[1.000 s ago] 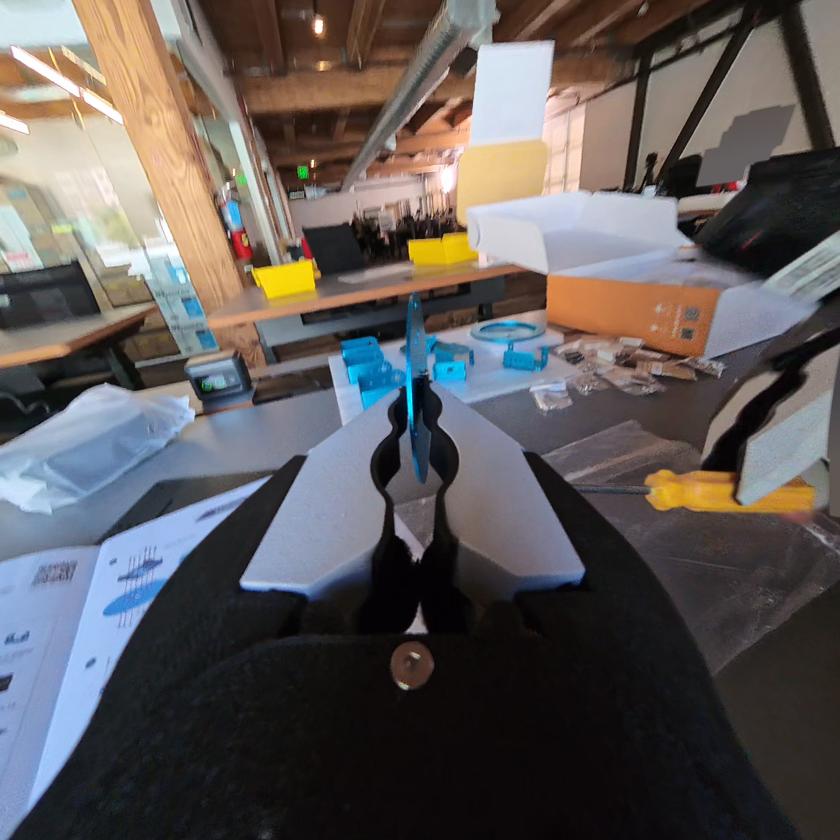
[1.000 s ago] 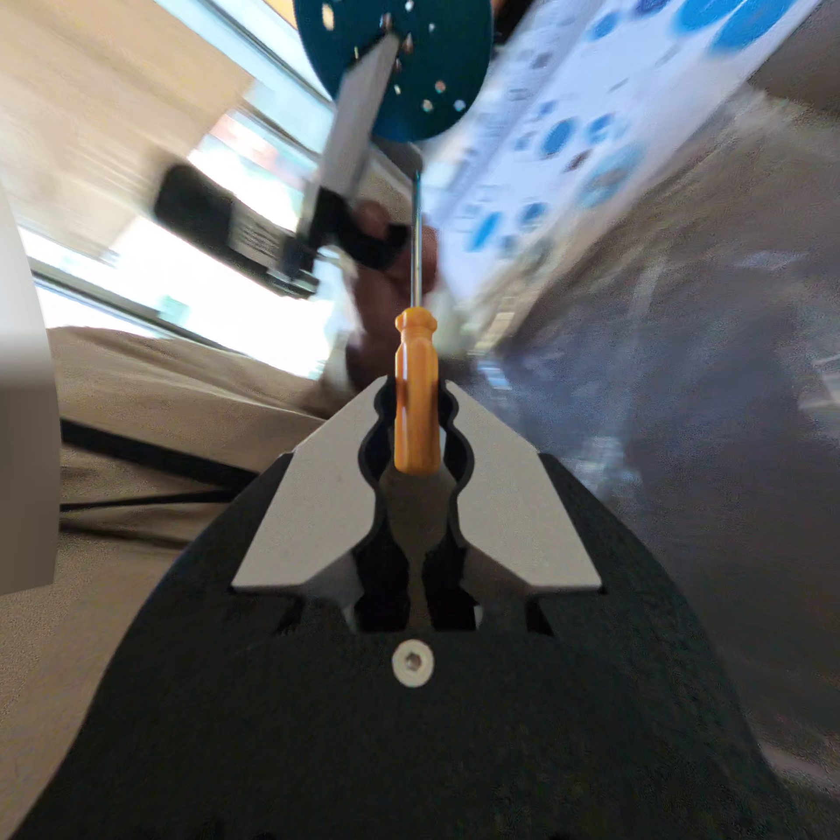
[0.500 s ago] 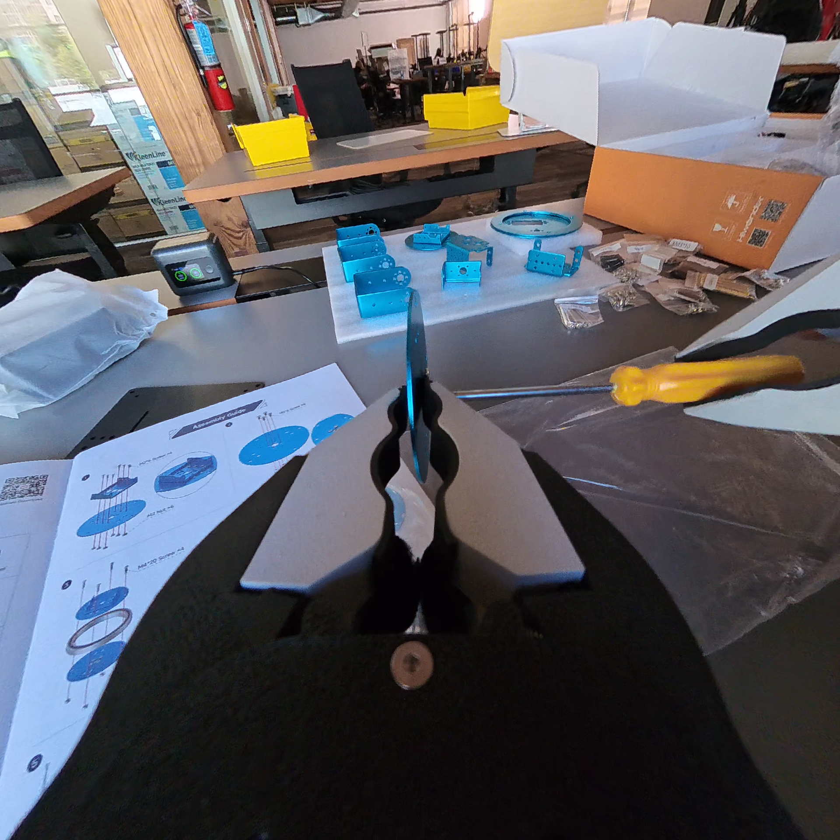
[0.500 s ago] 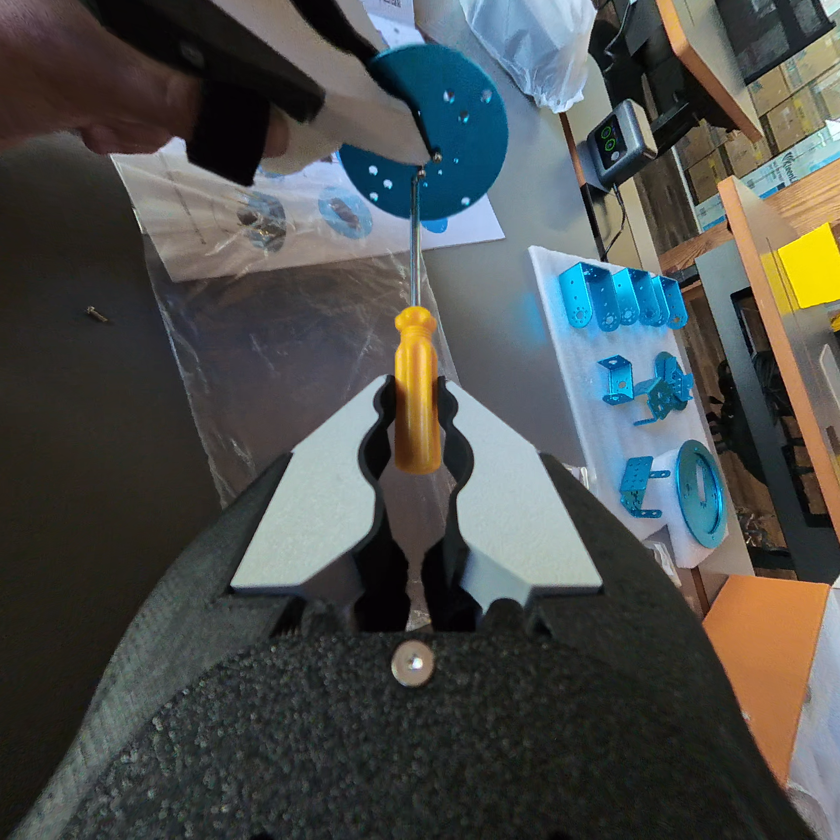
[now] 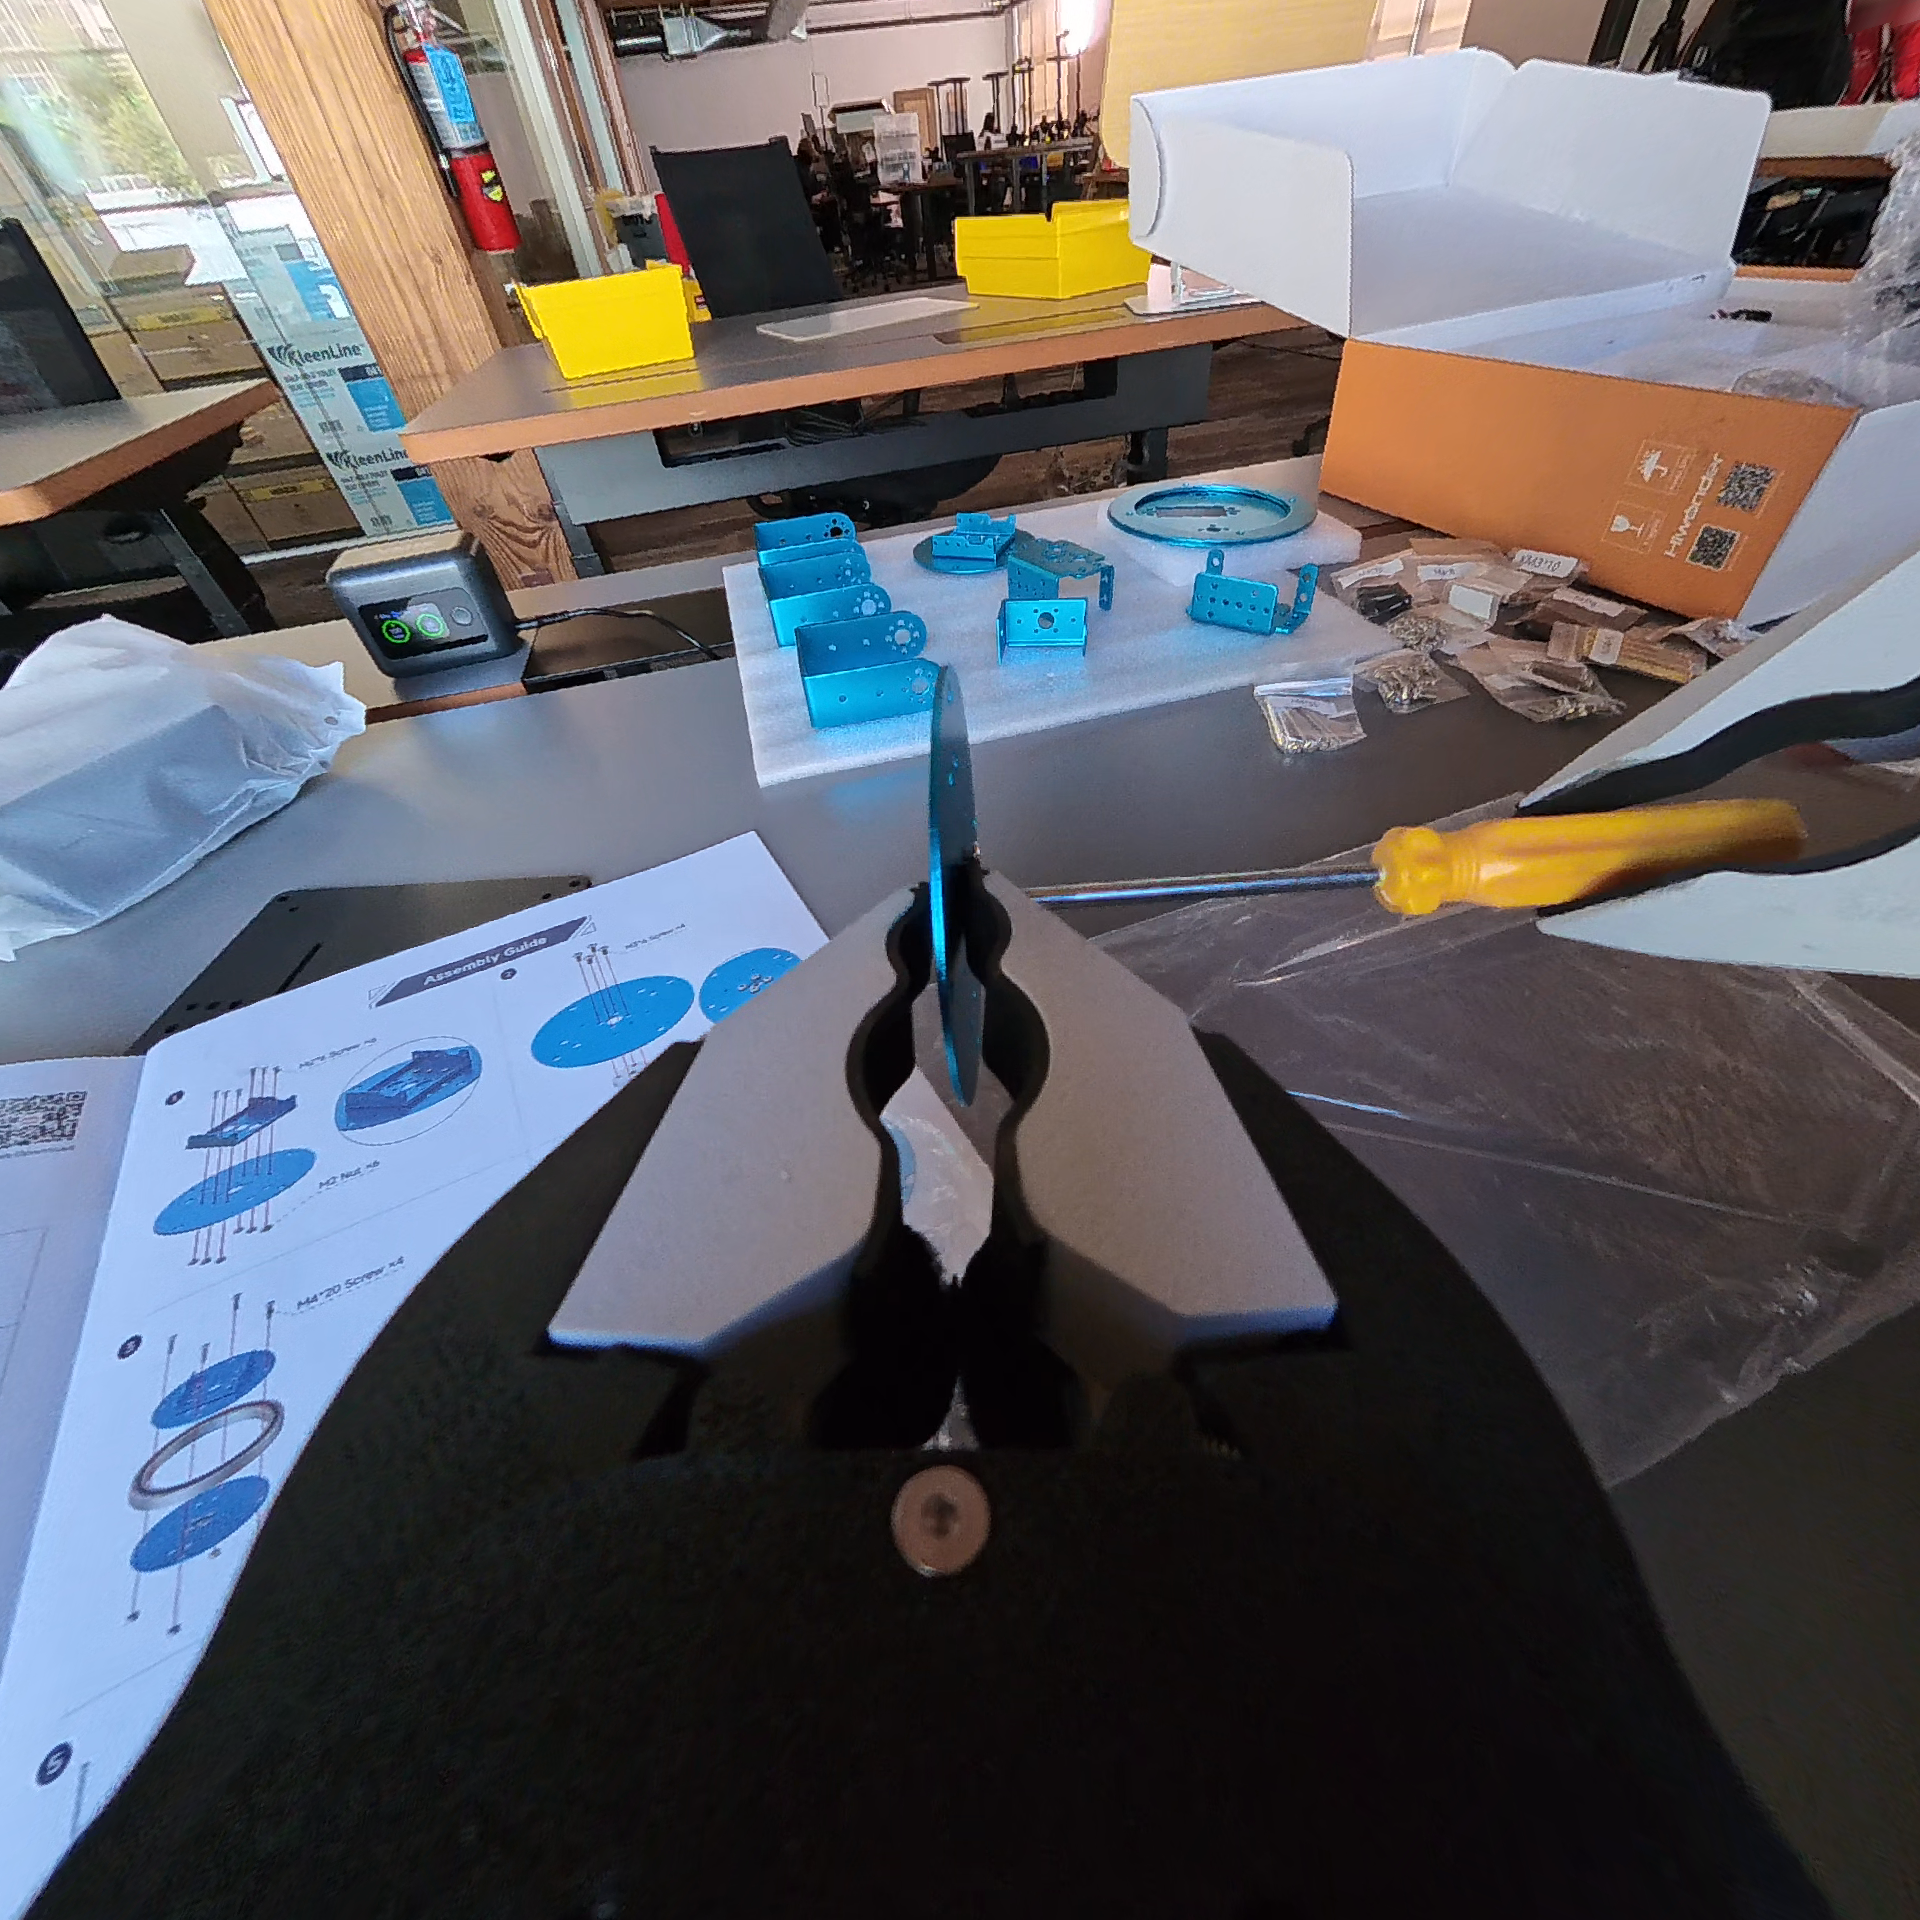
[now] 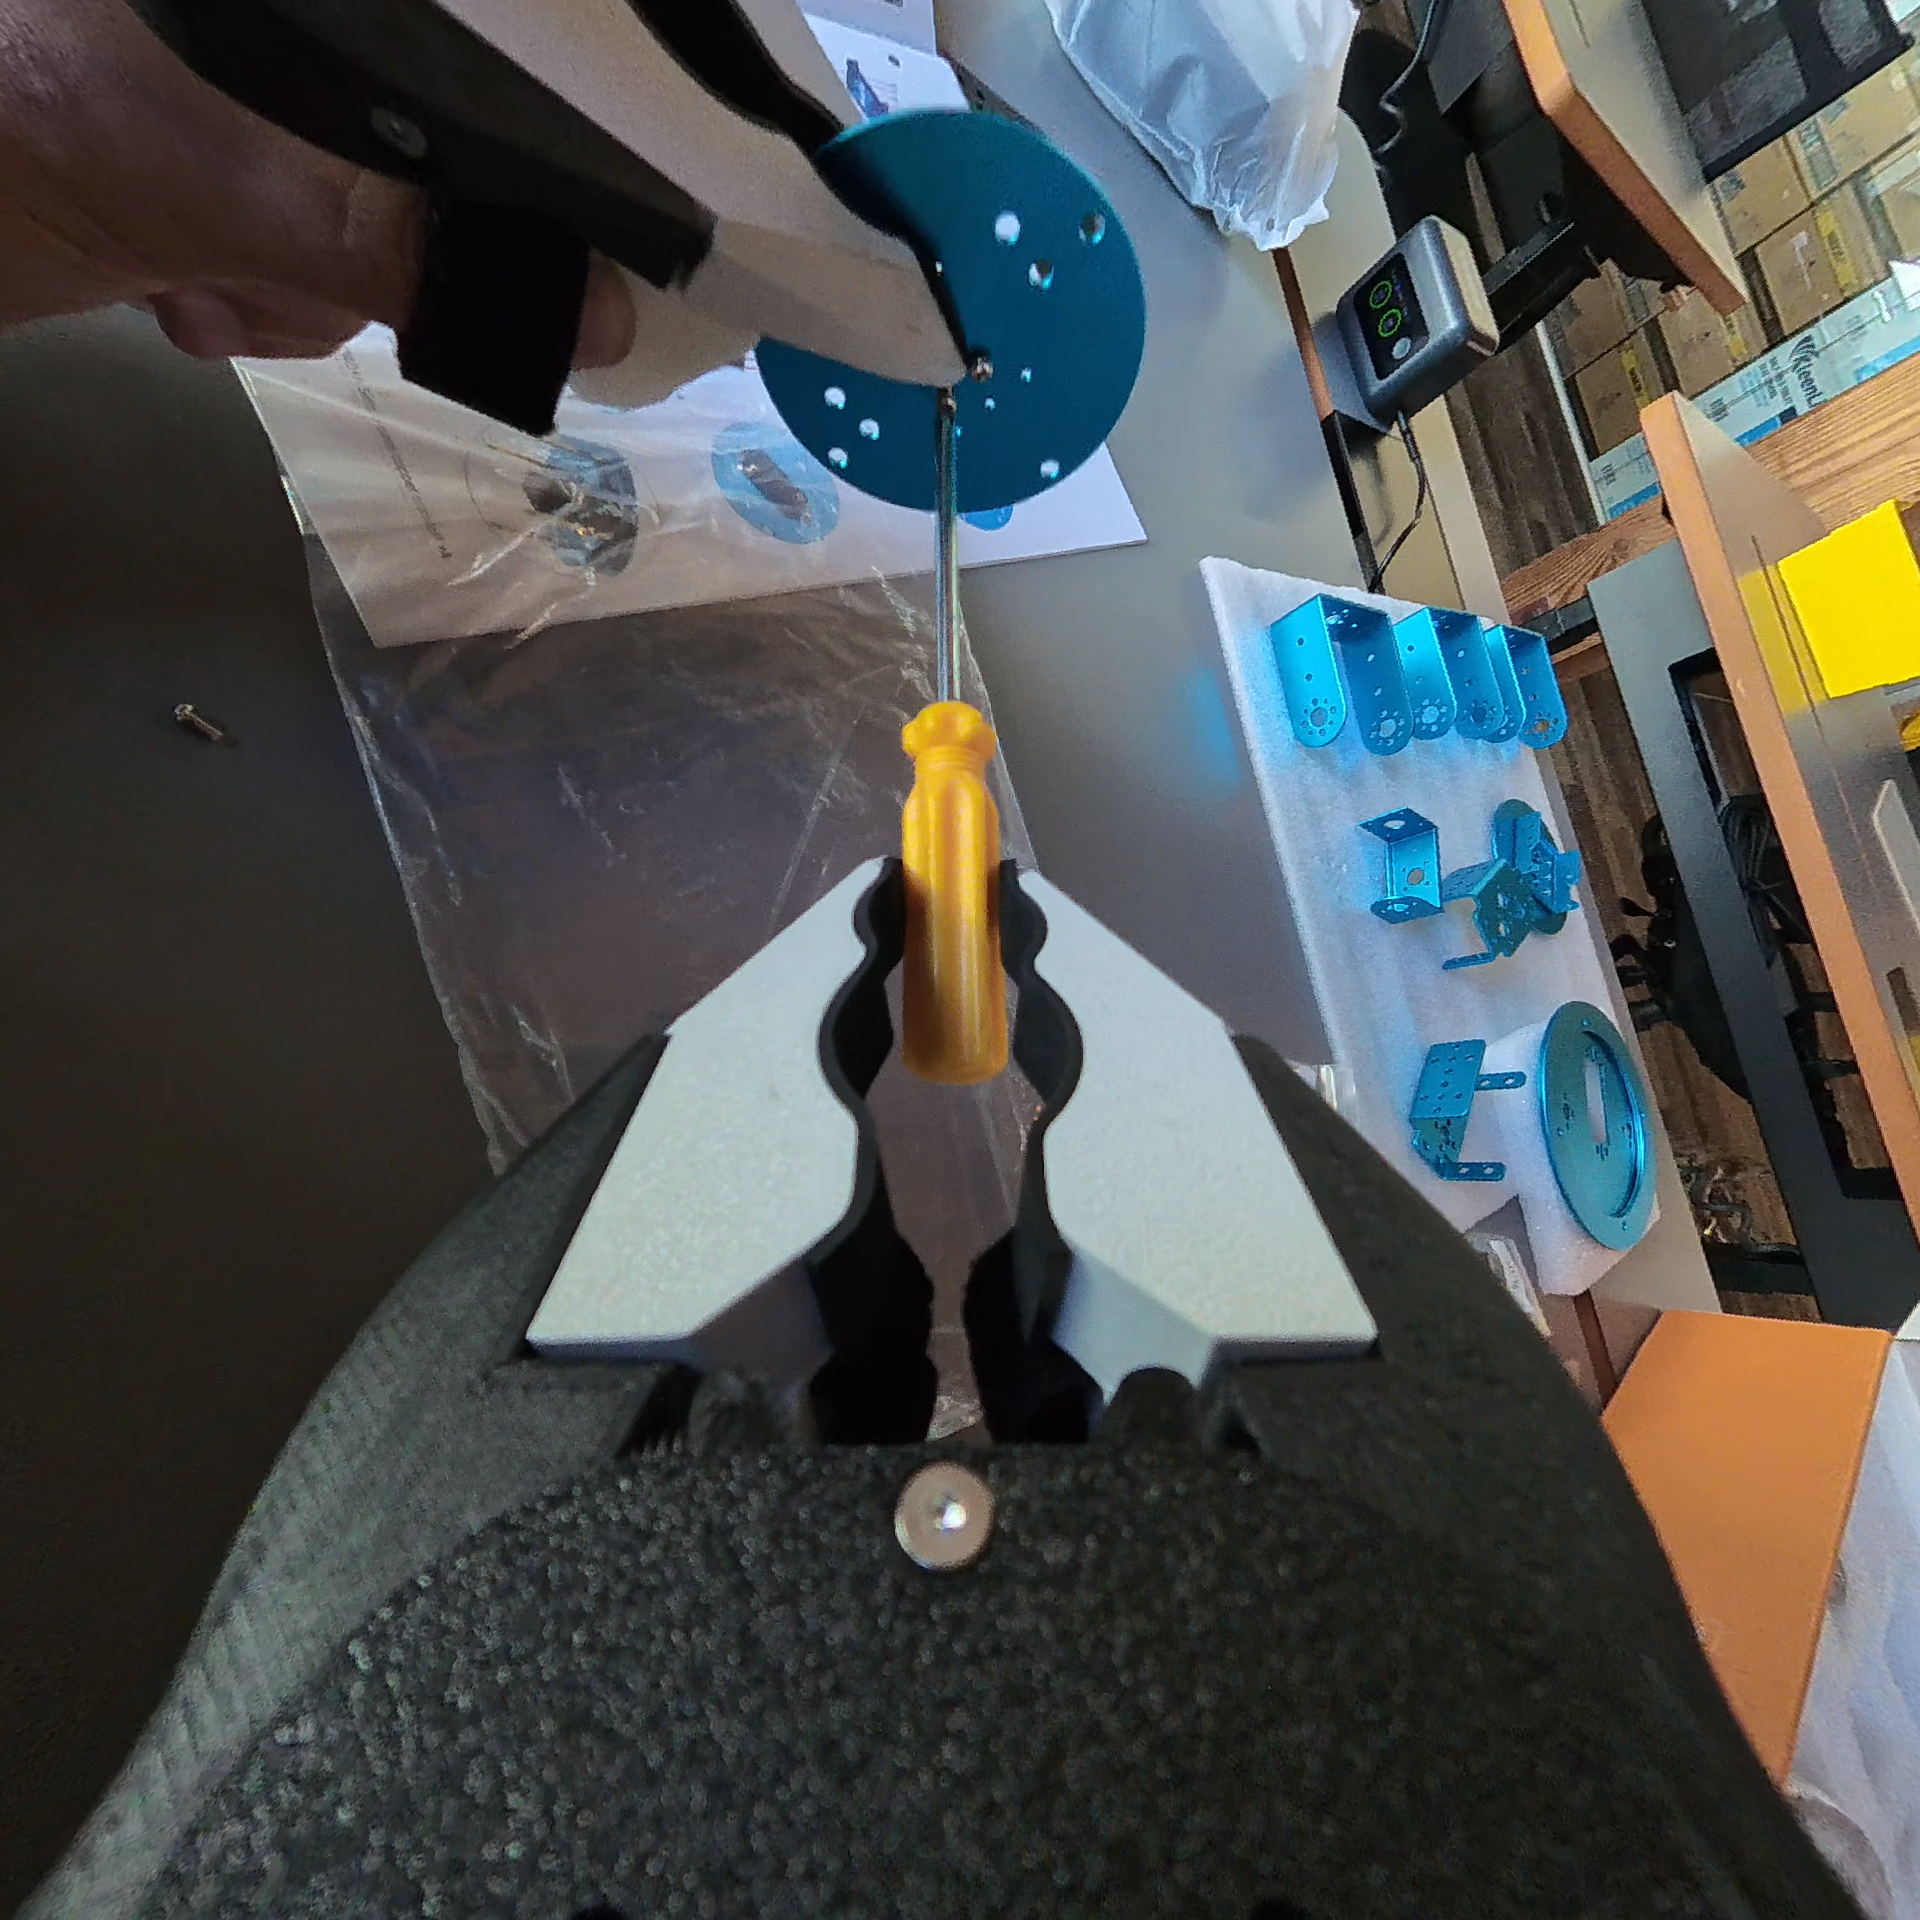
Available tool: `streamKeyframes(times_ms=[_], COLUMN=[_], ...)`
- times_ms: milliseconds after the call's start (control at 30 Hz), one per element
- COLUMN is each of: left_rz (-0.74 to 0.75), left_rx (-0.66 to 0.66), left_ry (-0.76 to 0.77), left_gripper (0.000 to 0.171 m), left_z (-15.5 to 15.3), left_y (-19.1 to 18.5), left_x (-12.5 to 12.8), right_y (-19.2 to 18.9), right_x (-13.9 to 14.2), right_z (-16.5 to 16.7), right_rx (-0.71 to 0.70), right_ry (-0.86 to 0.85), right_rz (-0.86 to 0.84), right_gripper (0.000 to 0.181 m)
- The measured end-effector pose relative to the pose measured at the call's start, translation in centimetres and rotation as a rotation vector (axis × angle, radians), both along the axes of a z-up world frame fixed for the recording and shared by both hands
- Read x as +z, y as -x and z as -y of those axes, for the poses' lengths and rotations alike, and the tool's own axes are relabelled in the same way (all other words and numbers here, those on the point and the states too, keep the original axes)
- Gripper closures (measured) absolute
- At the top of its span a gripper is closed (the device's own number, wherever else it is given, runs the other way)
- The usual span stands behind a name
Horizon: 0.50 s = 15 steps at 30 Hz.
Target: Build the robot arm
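Note:
My left gripper point(image 5: 951, 899) is shut on a round blue metal disc point(image 5: 952, 821) and holds it upright on edge above the grey table. The disc point(image 6: 997, 312), with several holes, also shows face-on in the right wrist view, with the left gripper point(image 6: 951, 358) and a hand behind it. My right gripper point(image 6: 948, 873) is shut on the yellow handle of a screwdriver point(image 6: 951, 935). The screwdriver's metal shaft points at the disc and its tip touches a small screw near the disc's middle. In the left wrist view the screwdriver point(image 5: 1558, 854) comes in from the right.
An open instruction booklet point(image 5: 312, 1122) lies at the left, a clear plastic sheet point(image 5: 1558, 1143) under the grippers. A white foam pad point(image 5: 1039, 665) holds several blue brackets and a ring. Small bags of screws point(image 5: 1455, 665), an orange box point(image 5: 1579, 468) and a loose screw point(image 6: 203, 722) lie nearby. One gripper's finger ends stand about 11 centimetres off the other's.
The blur has cleared as both grippers steadied over the table. The screwdriver tip has come up to the disc's face and now rests on the screw.

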State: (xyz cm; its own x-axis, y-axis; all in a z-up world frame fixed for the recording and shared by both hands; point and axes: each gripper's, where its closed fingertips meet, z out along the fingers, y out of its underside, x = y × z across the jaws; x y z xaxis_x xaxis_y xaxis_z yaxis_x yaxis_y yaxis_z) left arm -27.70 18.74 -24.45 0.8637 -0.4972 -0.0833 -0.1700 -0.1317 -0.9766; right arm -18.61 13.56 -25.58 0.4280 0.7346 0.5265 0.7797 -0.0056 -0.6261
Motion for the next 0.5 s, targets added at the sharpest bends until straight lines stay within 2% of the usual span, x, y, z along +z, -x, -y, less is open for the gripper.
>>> streamKeyframes(times_ms=[167,300,400,500], left_rz=[-0.005,0.003,0.001,0.015], left_rx=[-0.002,0.008,0.012,-0.016], left_ry=[0.0,-0.024,-0.126,-0.274], left_gripper=[0.166,0.166,0.166,0.166], left_z=[0.0,0.1,0.6,1.8], left_y=[-0.1,0.1,0.4,0.4], left_x=[0.0,0.5,2.1,4.6], right_y=[-0.1,0.3,1.5,2.4], right_x=[-0.3,-0.5,-0.3,1.8], right_z=[-0.1,0.2,1.4,3.2], right_rx=[-0.01,-0.007,0.013,0.095], right_ry=[0.005,0.085,0.449,1.065], right_rz=[0.027,-0.064,-0.412,-0.927], right_gripper=[0.164,0.164,0.165,0.164])
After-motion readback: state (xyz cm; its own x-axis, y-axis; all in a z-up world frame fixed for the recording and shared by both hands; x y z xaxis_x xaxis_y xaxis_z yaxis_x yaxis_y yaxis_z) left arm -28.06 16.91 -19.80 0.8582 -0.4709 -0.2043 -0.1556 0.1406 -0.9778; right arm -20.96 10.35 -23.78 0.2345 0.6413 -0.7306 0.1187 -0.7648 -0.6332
